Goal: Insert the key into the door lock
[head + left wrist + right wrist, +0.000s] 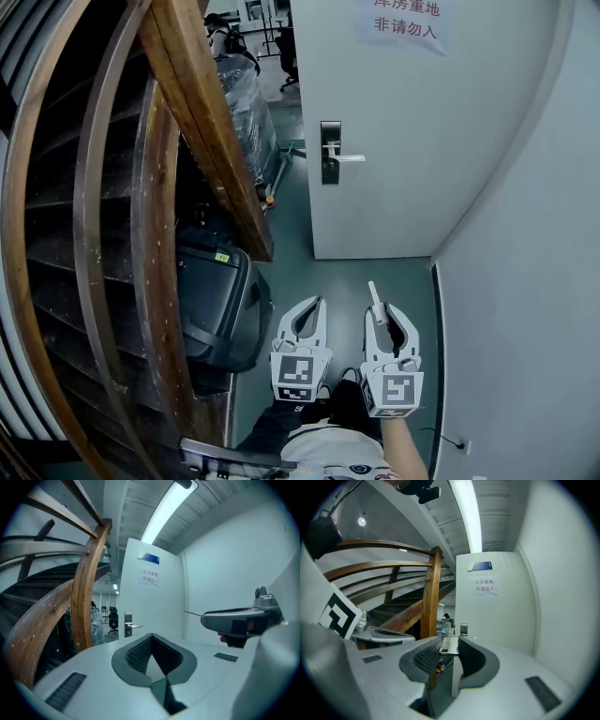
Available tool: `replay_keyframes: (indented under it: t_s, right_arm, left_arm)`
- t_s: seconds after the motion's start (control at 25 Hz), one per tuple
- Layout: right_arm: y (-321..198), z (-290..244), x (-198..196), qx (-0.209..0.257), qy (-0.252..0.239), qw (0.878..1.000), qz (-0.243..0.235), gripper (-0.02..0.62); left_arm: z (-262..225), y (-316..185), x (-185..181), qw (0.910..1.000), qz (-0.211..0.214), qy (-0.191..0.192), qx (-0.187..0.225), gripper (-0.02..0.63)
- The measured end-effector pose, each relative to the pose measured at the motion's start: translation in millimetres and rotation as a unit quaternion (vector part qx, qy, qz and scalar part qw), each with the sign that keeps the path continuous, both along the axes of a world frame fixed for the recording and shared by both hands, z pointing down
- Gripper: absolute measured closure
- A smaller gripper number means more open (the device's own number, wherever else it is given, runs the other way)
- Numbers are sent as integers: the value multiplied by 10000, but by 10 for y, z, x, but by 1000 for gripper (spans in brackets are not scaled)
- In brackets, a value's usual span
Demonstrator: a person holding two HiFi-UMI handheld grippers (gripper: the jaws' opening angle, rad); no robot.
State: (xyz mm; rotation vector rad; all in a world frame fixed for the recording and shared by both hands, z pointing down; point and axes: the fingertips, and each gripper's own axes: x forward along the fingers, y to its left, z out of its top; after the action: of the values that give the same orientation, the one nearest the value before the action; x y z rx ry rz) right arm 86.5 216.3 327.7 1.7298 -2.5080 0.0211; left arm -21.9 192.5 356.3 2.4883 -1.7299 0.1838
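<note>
Head view | right tool (382, 311) pinches slim silver key (372, 292), blade jutting past tips | left tool (315, 305) pressed together

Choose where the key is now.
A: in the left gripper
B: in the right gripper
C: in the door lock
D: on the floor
B: the key sticks out from the shut right gripper, well apart from the door lock; the left gripper is shut on nothing.
</note>
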Motion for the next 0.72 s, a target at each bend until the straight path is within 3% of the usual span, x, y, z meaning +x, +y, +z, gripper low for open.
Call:
replay_keyframes:
  t_s: [0.72]
  right_arm:
    - [-1949,305,-13,-274,-120,9976,-624,479]
  left_arm:
    - [136,-1838,38,9979,-591,-229,-151,601]
